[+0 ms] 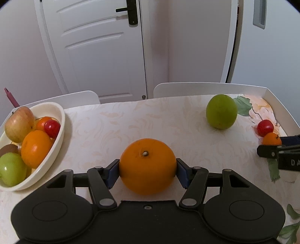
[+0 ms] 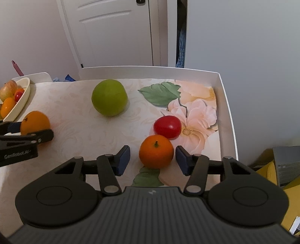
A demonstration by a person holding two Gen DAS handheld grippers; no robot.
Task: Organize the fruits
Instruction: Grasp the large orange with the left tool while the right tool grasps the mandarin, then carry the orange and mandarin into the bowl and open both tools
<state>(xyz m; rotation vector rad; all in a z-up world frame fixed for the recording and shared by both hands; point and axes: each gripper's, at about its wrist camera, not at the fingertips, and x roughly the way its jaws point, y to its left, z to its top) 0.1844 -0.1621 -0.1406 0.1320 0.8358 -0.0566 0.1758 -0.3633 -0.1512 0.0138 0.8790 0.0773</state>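
Floral tablecloth (image 2: 193,112), white door (image 1: 97,47); left gripper (image 1: 147,169) clamps orange (image 1: 147,165); right gripper (image 2: 152,159) spread.

— What lies behind the bench (image 1: 168,120)?
— A white panelled door (image 1: 97,48) with a black lever handle (image 1: 129,11), and two white chair backs (image 1: 196,88).
— And at the far left?
— A pink stick (image 1: 11,97), beside the wall.

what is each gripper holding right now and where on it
The left gripper clamps the large orange by its two opposite sides. The right gripper holds nothing: open around the small orange.
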